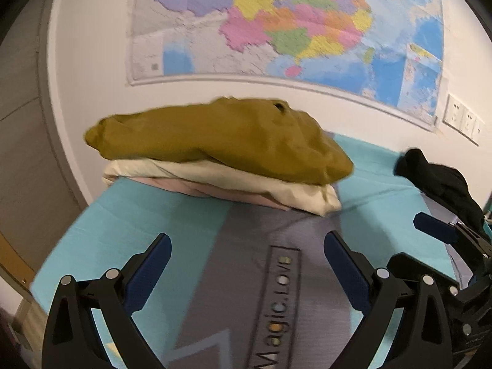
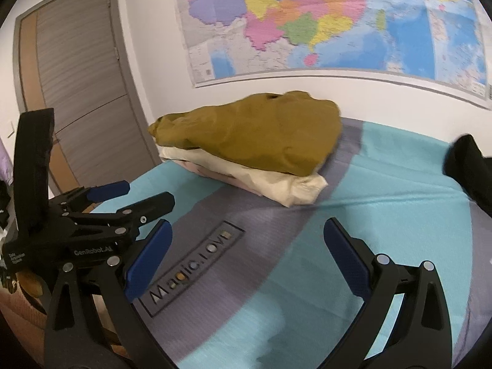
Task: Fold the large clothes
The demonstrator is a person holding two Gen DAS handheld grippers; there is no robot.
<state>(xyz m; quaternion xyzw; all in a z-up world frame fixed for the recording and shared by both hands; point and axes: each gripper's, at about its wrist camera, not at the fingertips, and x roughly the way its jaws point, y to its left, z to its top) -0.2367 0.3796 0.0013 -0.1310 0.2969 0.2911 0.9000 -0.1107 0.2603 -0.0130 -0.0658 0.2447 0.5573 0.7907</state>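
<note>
Both tools, left tool (image 1: 247, 253) and right tool (image 2: 247, 240), gape empty; stack (image 1: 215, 156) done, I reach next for black garment (image 1: 442, 181).

Both views sit low over the bed (image 1: 101, 246), each looking forward between its own fingers toward the wall map (image 1: 276, 24). The left one faces the clothes stack (image 1: 215, 153) nearly head-on and close; the right one sits further right, angled left. Both share the stack (image 2: 246, 141), the map (image 2: 307, 15) and the "Magic.Love" label (image 2: 190, 264).
</note>
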